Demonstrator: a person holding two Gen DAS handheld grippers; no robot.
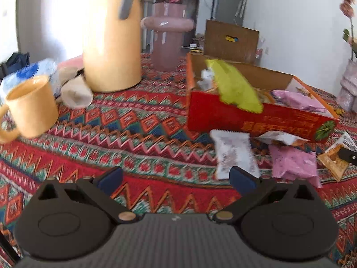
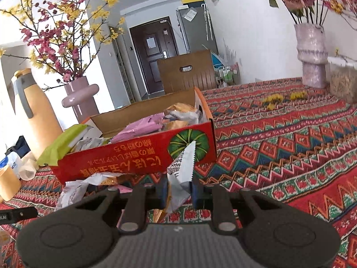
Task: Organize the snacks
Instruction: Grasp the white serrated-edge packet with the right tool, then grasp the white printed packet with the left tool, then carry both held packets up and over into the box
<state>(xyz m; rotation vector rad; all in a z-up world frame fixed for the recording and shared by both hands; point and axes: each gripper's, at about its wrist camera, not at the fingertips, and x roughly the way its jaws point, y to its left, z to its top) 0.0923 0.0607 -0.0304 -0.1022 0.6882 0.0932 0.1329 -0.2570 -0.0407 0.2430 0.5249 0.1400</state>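
A red cardboard box stands open on the patterned tablecloth and holds several snack packets, with a green packet hanging over its rim. My left gripper is open and empty, low over the cloth; a white packet and a pink packet lie just ahead to its right. My right gripper is shut on a white and silver snack packet, held upright in front of the box. More loose packets lie by the box's front.
A tall yellow thermos, a yellow mug, a pale cup and a pink vase stand left of the box. Another vase stands far right. A wooden chair back is behind the table.
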